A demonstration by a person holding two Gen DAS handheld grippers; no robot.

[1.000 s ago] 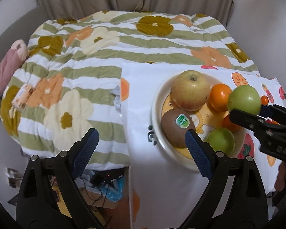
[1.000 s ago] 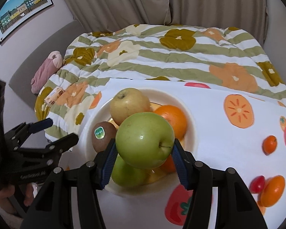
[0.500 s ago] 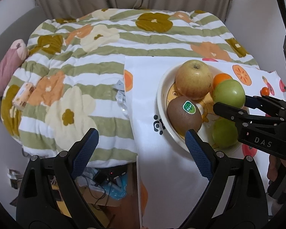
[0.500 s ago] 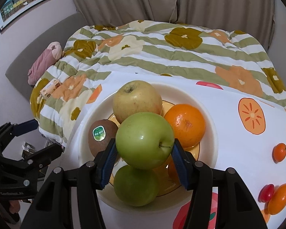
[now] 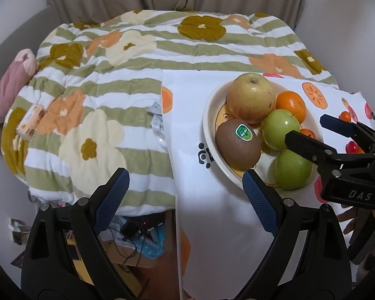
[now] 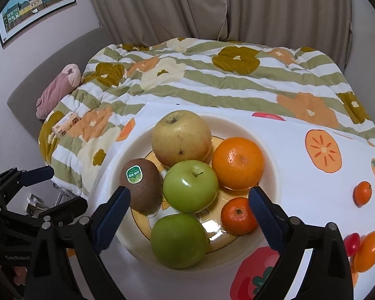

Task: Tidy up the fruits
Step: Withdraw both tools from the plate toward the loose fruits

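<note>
right wrist view: the right gripper (image 6: 189, 206) is seen with its jaws opening, spread wide to either side of a green apple (image 6: 190, 186) that is no longer pressed by the blue pads (image 6: 263, 216). that apple is rested on top of the other fruit in the plate (image 6: 270, 160), touching a kiwi (image 6: 140, 184) with a green sticker on its left, a yellow apple (image 6: 181, 140) behind it, an orange (image 6: 238, 163) on its right and a second green apple (image 6: 178, 240) in front. a small mandarin (image 6: 238, 215) is lain beside the right pad. the plate is set on a white cloth (image 6: 312, 195) printed with fruit, spread over the tabletop. left wrist view: the left gripper (image 5: 185, 191) is held apart from the plate, its jaws released and empty, above the cloth's edge and a striped floral quilt (image 5: 127, 95). a pink cushion (image 5: 11, 85) and a tissue pack (image 5: 32, 122) are lain at the quilt's left side.
</note>
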